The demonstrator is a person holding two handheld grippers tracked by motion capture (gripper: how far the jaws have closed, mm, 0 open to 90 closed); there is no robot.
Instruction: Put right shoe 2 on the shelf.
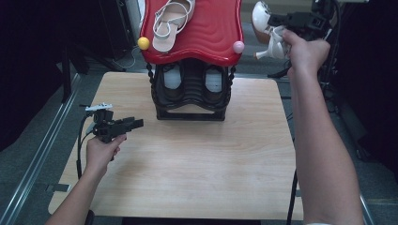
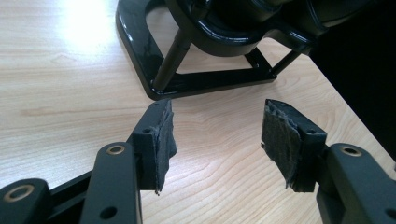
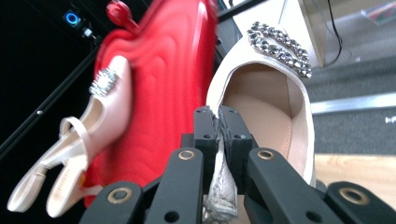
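My right gripper (image 1: 276, 24) is held high at the right of the red shelf top (image 1: 206, 33), shut on a cream high-heeled shoe (image 1: 264, 23). In the right gripper view the pads (image 3: 205, 126) pinch the shoe's side edge (image 3: 219, 154), and its rhinestone buckle (image 3: 280, 44) shows above. A matching cream shoe (image 1: 170, 21) lies on the red top, also seen in the right gripper view as the shoe (image 3: 88, 126). My left gripper (image 1: 137, 123) rests low over the table's left part, open, with nothing between its pads (image 2: 161, 140).
A black shoe rack (image 1: 190, 93) stands at the table's far middle under the red top; its base (image 2: 154, 79) lies just ahead of the left gripper. Yellow (image 1: 143, 43) and pink (image 1: 238, 47) knobs mark the top's corners. The wooden table (image 1: 197, 164) spreads toward me.
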